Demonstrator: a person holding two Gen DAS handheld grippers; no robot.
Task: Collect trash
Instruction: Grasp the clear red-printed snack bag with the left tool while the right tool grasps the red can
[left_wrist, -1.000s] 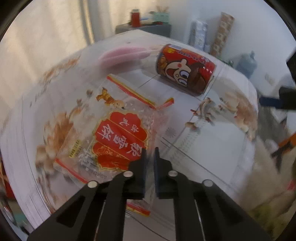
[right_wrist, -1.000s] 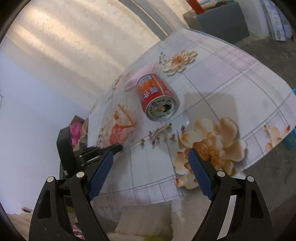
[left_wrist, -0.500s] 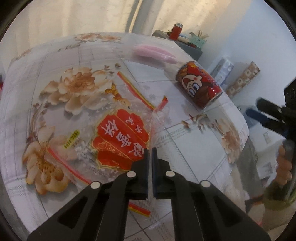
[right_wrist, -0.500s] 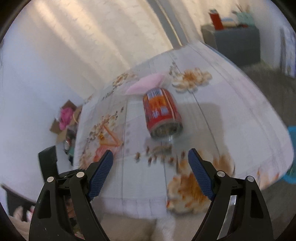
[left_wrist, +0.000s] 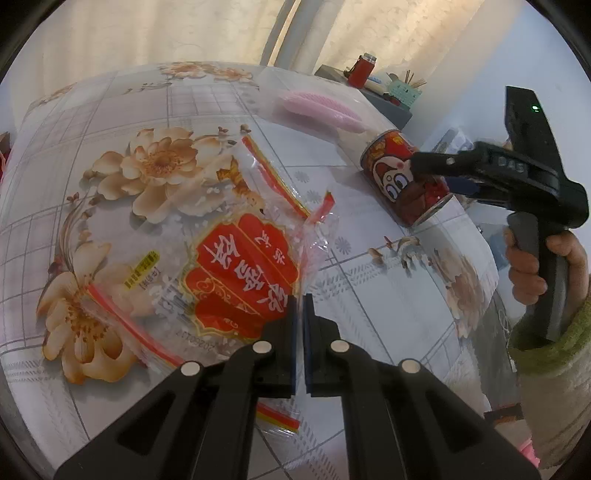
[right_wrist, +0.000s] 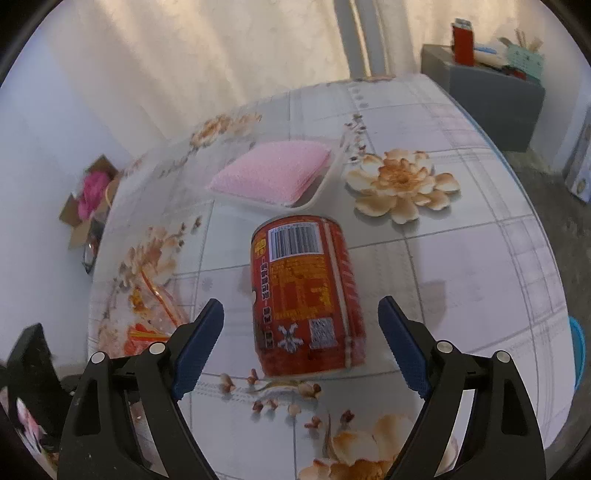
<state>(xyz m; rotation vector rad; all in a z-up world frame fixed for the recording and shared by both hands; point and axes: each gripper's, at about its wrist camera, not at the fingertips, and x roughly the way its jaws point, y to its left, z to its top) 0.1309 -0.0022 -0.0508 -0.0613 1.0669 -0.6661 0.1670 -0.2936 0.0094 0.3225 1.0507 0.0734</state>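
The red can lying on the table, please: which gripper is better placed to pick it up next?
Right. The right gripper is open astride the red can, while the left gripper is shut on the plastic bag.

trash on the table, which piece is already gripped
The plastic bag, pinched by the shut left gripper. The can lies free between the open right gripper jaws.

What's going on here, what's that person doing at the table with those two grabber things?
A person is clearing trash off a floral-cloth table with a handheld gripper in each hand. The left gripper is shut on the edge of a clear plastic snack bag with a red label. The right gripper is open, its fingers either side of a red drink can lying on its side, not yet gripped. A pink sponge sits behind the can.
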